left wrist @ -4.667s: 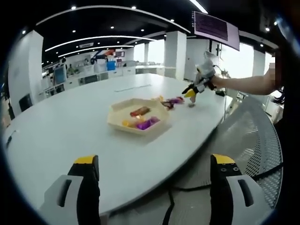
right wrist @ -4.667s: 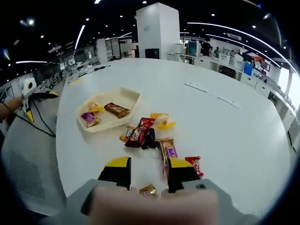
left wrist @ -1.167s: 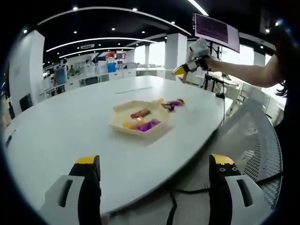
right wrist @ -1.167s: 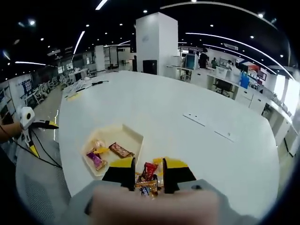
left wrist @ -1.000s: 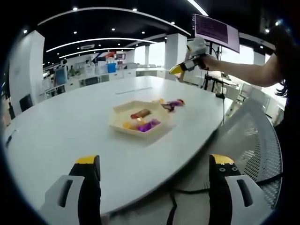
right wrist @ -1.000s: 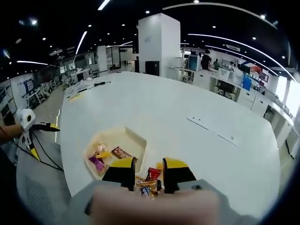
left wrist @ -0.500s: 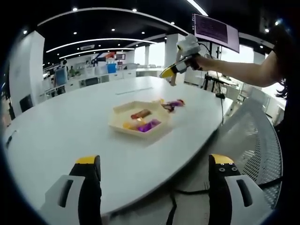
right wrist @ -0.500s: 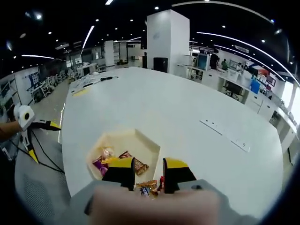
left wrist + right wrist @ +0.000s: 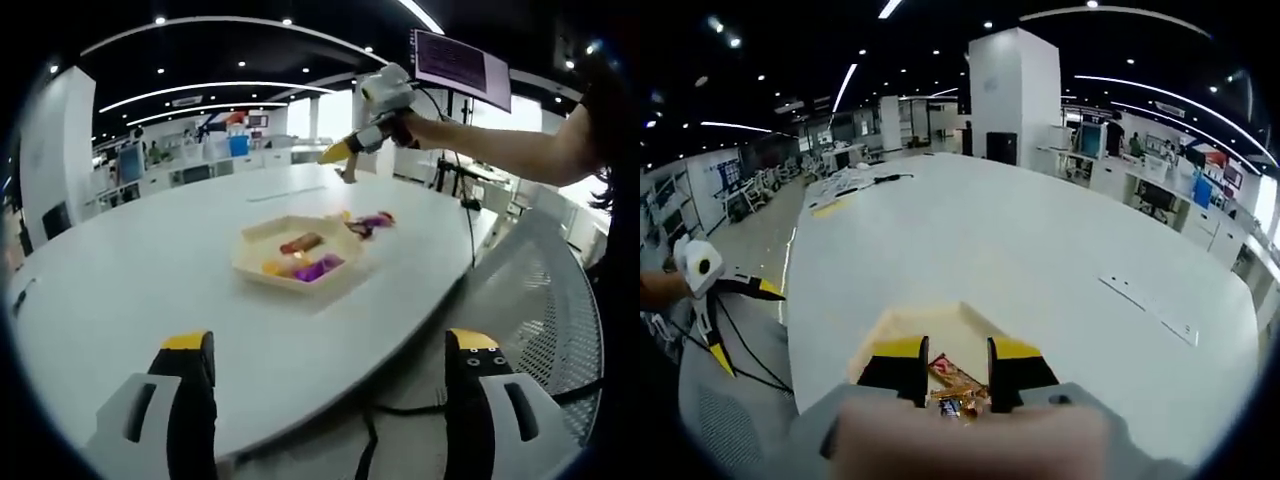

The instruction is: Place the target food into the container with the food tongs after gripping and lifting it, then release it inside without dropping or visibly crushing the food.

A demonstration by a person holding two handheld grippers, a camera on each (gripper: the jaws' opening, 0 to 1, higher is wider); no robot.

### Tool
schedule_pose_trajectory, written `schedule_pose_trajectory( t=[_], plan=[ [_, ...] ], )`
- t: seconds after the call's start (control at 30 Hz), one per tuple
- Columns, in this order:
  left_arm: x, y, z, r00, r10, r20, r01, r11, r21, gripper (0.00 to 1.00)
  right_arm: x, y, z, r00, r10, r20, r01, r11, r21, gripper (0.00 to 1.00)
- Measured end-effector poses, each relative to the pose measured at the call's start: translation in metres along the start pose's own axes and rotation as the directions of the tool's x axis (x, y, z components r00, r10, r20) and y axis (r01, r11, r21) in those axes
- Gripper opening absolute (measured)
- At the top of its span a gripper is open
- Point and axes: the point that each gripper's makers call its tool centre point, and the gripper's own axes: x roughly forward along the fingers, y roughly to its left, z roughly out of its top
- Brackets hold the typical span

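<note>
- My right gripper [image 9: 953, 372] has its jaws narrowed on a gold-wrapped candy [image 9: 952, 404], held above the cream tray [image 9: 902, 325].
- In the left gripper view I see that same gripper [image 9: 340, 162] held high over the white table [image 9: 150, 270] — beyond the tray [image 9: 297, 251], which holds wrapped snacks [image 9: 302, 266].
- My left gripper [image 9: 325, 350] hangs wide open, off the table's near edge.
- More snacks [image 9: 367, 219] lie just beside the tray.

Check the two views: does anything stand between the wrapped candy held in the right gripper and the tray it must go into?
Nothing visible does. The right gripper holds the wrapped candy in the air, the cream tray lies just below and ahead, and the left gripper stays back at the table edge.
</note>
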Motion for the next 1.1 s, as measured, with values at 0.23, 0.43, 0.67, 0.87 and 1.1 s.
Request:
schedule_pose_trajectory(
  t=[0.23,0.43,0.67,0.87,1.1],
  plan=[
    [0.0,0.001,-0.001,1.0,0.006,-0.008,-0.006,1.0,0.007,0.9,0.013,0.015,0.02,1.0,0.024,0.018,-0.024,0.999,-0.034,0.22],
    [0.0,0.001,-0.001,1.0,0.007,-0.009,-0.007,1.0,0.007,0.91,0.024,0.024,0.02,0.999,0.042,0.006,-0.041,0.998,-0.056,0.22],
    [0.0,0.001,-0.001,1.0,0.005,-0.007,-0.005,1.0,0.007,0.9,0.029,0.027,0.026,0.999,0.046,0.023,-0.044,0.996,-0.071,0.25],
    [0.0,0.001,-0.001,1.0,0.004,-0.007,-0.004,1.0,0.006,0.9,0.03,0.027,0.028,0.999,0.047,0.025,-0.045,0.996,-0.073,0.25],
    [0.0,0.001,-0.001,1.0,0.006,-0.007,-0.006,1.0,0.006,0.9,0.021,0.012,0.011,1.0,0.026,0.004,-0.026,0.998,-0.055,0.26]
  ],
)
